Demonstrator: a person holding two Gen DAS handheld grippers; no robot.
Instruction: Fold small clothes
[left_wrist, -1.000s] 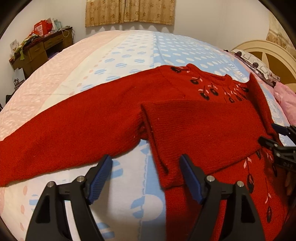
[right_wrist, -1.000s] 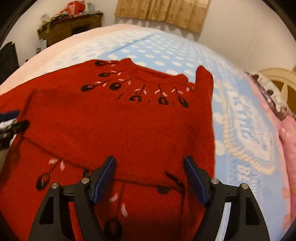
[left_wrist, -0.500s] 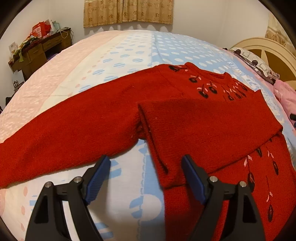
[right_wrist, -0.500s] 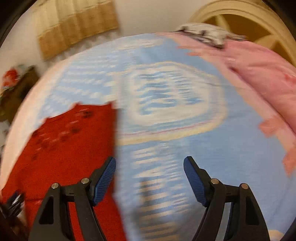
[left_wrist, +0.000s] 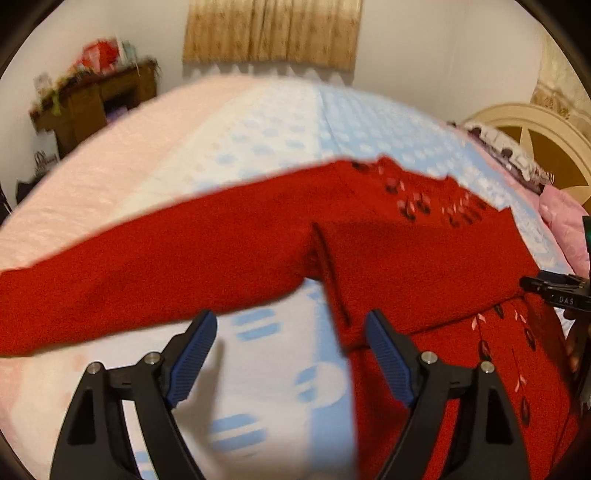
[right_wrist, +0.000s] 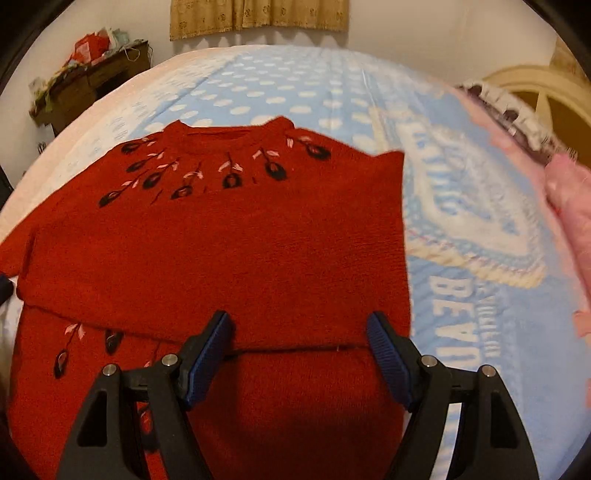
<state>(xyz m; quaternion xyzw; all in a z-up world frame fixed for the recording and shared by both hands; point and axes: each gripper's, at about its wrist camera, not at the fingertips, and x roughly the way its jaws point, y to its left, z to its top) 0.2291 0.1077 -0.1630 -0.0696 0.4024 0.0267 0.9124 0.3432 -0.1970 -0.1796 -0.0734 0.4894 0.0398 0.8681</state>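
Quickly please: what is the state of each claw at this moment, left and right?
Left claw: open, holding nothing, above the bedspread beside the red sweater.
Right claw: open, holding nothing, above the sweater.

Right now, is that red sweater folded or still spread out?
Partly folded. One sleeve lies across the sweater chest; the other sleeve is stretched out on the bed.

The left tongs hang with jaws spread wide and nothing between them. The right tongs are spread wide too, holding nothing.
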